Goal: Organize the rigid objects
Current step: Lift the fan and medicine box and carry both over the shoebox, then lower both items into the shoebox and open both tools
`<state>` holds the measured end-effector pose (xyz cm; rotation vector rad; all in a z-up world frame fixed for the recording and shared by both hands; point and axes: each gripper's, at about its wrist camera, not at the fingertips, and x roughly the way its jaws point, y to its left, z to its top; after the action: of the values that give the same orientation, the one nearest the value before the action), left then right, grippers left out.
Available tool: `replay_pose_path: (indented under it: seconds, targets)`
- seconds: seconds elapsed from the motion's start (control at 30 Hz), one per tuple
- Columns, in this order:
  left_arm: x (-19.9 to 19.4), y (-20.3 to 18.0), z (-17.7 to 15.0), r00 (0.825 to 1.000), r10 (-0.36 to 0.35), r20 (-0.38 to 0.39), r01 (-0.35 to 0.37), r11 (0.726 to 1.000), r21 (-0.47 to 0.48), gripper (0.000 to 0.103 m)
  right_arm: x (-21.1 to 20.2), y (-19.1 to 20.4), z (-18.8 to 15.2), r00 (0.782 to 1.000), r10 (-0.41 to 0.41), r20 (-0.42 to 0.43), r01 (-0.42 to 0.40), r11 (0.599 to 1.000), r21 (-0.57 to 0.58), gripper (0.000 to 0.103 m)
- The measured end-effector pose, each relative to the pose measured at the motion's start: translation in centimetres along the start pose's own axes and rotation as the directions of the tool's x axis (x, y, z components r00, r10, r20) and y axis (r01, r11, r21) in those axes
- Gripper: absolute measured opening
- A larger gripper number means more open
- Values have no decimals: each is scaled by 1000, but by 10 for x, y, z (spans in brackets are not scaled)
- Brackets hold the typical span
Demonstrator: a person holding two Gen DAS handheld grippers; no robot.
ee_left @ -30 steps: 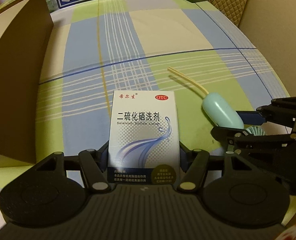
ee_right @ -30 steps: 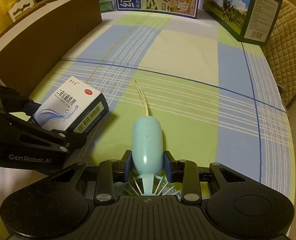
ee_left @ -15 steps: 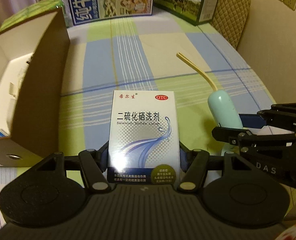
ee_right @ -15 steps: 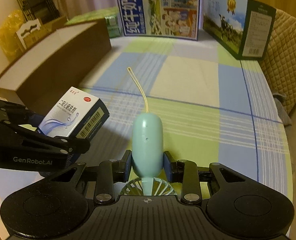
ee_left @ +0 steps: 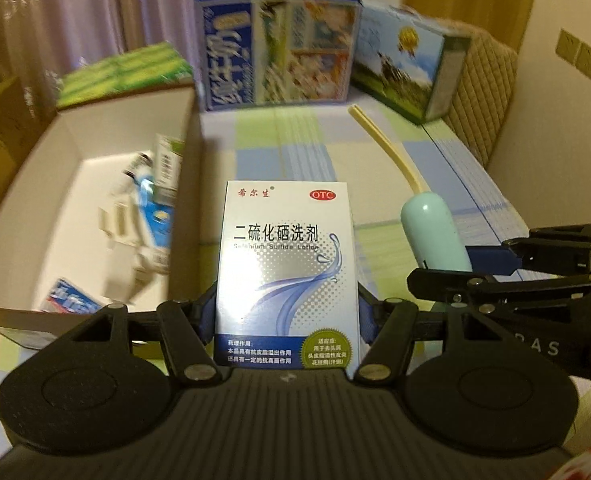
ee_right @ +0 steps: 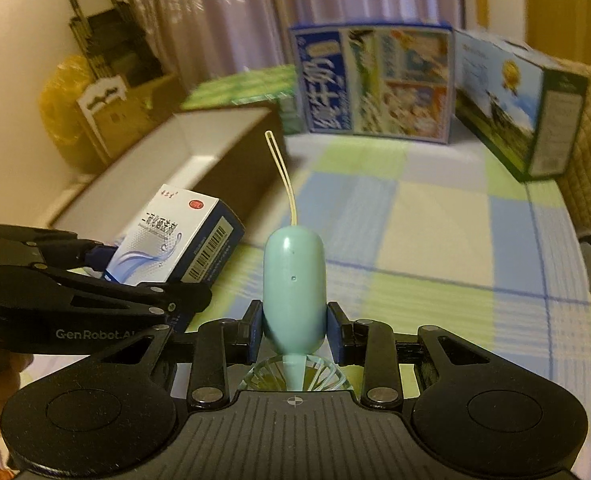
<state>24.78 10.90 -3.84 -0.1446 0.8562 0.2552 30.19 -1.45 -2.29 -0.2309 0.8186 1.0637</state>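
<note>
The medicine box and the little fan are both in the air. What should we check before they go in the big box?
1. Left gripper holds medicine box by both sides: ok.
2. Right gripper squeezes fan: ok.
3. Big box open on top: ok.
4. Room inside among packets: ok, bare floor shows.
5. Fan's strap hangs clear of the rim: cannot tell.
</note>
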Motion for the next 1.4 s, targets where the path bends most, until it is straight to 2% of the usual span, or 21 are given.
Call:
replay_pose_path:
  seconds: [0.27,0.5,0.63,0.93,1.4]
  targets:
    - [-33,55,14,994,87,60,-85,996,-34,61,17,51,39,994,98,36,-97,995,-28,30]
    - [-45,116,27,983,166,80,-161,985,-61,61,49,93,72,983,176,42,-176,984,-15,30]
    - [-42,148,36,978,191,80,-186,980,-70,61,71,115,89,981,188,36,-188,982,-17,30]
    - [-13,201,55,981,188,45,-186,981,-48,61,128,136,123,989,145,16,-146,989,21,30]
    - [68,244,87,986,160,-55,-162,986,-28,61,206,121,153,996,53,-71,-48,996,76,30]
